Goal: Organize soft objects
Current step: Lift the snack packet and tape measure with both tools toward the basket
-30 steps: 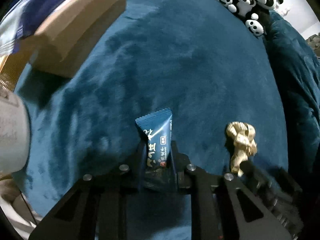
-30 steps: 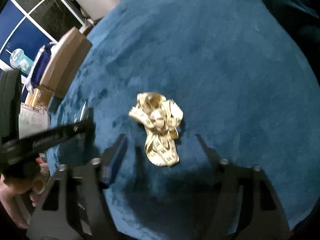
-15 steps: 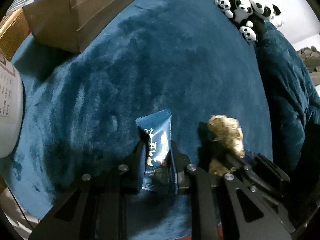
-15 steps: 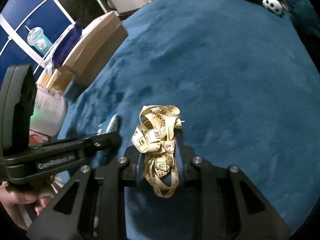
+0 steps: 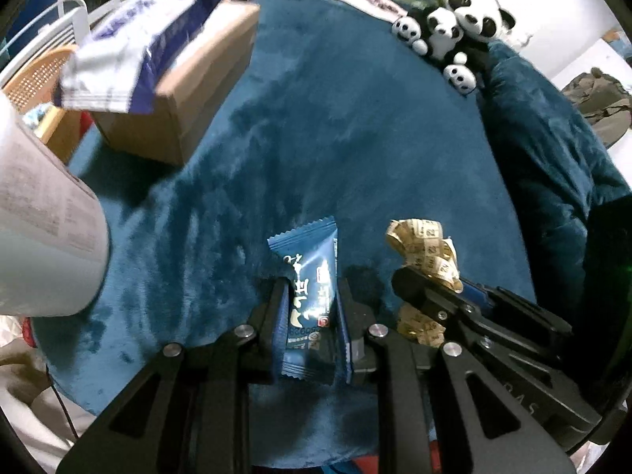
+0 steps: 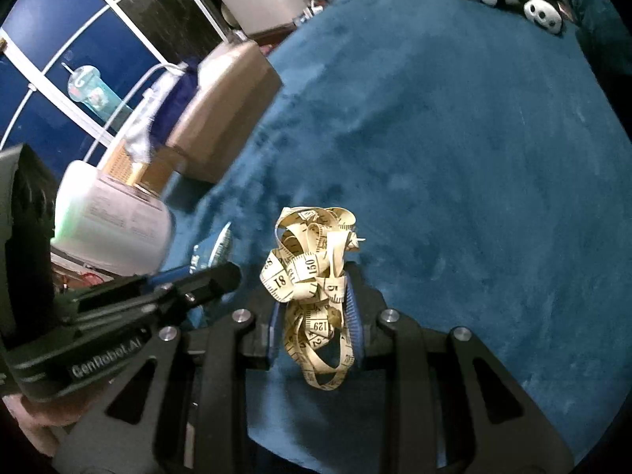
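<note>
My left gripper (image 5: 310,296) is shut on a blue snack packet (image 5: 310,276) and holds it above the blue plush blanket (image 5: 355,138). My right gripper (image 6: 314,300) is shut on a bundle of yellow measuring tape (image 6: 312,272), lifted off the blanket. In the left wrist view the right gripper (image 5: 418,288) and the tape (image 5: 426,252) sit just right of the packet. In the right wrist view the left gripper (image 6: 213,276) is at the left, with the packet's edge (image 6: 211,249) showing.
A cardboard box (image 5: 185,91) with a blue-white bag (image 5: 130,47) on it lies at the far left. A white container (image 5: 43,237) stands at the left. Panda plush toys (image 5: 450,27) sit at the far right. A folded blue blanket (image 5: 553,158) lies right.
My right gripper closed on the measuring tape and lifted it off the blanket. Both grippers have risen and tilted back, so more of the box and the room show.
</note>
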The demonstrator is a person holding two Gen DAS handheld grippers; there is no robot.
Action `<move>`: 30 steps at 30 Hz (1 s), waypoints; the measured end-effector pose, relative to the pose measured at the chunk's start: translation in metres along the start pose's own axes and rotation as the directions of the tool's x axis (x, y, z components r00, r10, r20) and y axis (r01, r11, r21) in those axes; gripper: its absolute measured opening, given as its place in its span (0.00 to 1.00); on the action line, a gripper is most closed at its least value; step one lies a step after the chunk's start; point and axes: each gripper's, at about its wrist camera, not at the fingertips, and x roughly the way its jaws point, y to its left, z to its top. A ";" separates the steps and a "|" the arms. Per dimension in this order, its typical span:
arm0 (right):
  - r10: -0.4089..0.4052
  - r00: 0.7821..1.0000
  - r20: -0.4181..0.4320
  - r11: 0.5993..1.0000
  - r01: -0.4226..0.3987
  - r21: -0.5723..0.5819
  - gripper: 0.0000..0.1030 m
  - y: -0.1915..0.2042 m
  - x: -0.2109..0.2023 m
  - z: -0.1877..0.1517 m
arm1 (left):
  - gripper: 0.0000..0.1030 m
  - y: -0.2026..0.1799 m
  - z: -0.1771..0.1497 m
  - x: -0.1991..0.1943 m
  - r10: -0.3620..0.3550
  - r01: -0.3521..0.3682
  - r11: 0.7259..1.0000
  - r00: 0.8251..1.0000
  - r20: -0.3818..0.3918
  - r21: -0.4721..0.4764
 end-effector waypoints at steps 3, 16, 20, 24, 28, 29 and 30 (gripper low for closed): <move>0.014 1.000 0.024 1.000 -0.014 -0.012 0.27 0.014 -0.010 0.004 | 0.21 0.002 0.002 -0.019 0.003 -0.003 1.000 0.999 0.038 0.008; 0.056 0.997 0.048 0.995 -0.052 -0.082 0.27 0.083 -0.014 0.031 | 0.21 0.041 0.010 -0.084 0.009 -0.004 0.999 0.990 0.142 -0.036; 0.056 0.997 0.049 0.993 -0.051 -0.103 0.27 0.098 -0.017 0.038 | 0.21 0.049 0.015 -0.095 0.006 0.002 0.999 0.987 0.161 -0.050; 0.058 0.997 0.059 0.992 -0.051 -0.115 0.27 0.110 -0.020 0.045 | 0.21 0.056 0.019 -0.108 -0.008 0.019 0.998 0.983 0.184 -0.060; 0.064 0.995 0.070 0.990 -0.055 -0.132 0.27 0.123 -0.021 0.052 | 0.21 0.065 0.025 -0.122 -0.017 0.034 0.997 0.977 0.212 -0.076; 0.066 0.995 0.071 0.989 -0.056 -0.138 0.27 0.128 -0.021 0.055 | 0.21 0.068 0.027 -0.124 -0.018 0.036 0.996 0.976 0.217 -0.080; 0.070 0.995 0.072 0.988 -0.059 -0.142 0.27 0.132 -0.020 0.058 | 0.21 0.072 0.028 -0.128 -0.018 0.038 0.996 0.975 0.223 -0.086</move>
